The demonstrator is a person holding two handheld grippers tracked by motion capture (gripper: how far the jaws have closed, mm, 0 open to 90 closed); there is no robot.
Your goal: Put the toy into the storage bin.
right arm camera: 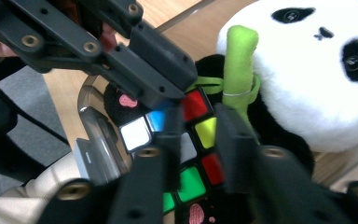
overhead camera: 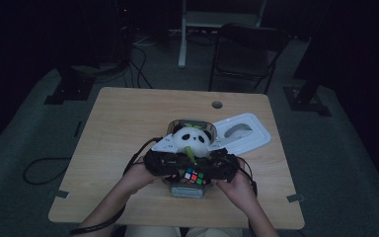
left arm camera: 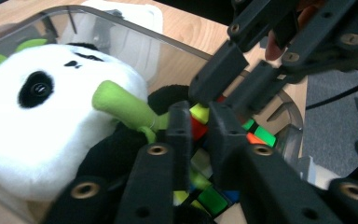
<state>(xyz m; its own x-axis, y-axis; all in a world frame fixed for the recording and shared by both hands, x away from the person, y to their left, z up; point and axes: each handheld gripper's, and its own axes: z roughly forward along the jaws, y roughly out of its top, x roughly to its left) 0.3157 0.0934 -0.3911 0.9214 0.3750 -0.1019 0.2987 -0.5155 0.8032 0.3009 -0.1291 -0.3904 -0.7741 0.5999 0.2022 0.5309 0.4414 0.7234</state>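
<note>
The Rubik's cube (overhead camera: 193,176) lies in the near end of a clear plastic storage bin (overhead camera: 172,126) at the middle of the wooden table (overhead camera: 123,123), pressed against the black body of a plush panda (overhead camera: 192,139) that fills the far end. The panda holds a green bamboo stalk (right arm camera: 239,51) that leans over the cube's far edge. In the right gripper view the cube's upper face shows red, yellow, white, blue and green tiles.

Both tools hover right over the cube. The left gripper (left arm camera: 199,122) comes in from the left, its jaws set narrow with a slim gap between them, tips just above the tiles — nothing is pinched between them. The right gripper (right arm camera: 196,122) comes in from the right, its jaws also narrow and empty, the tips of the two tools almost meeting over the cube.

The step in hand looks like settling on a grip to lift the cube out of the bin. Neither gap seems wide enough to span the cube, so the next move likely calls for one tool to spread, drop over two opposite faces and close, keeping clear of the bamboo stalk and the bin's near wall. The white bin lid (overhead camera: 249,132) lies to the right, beyond the bin.
</note>
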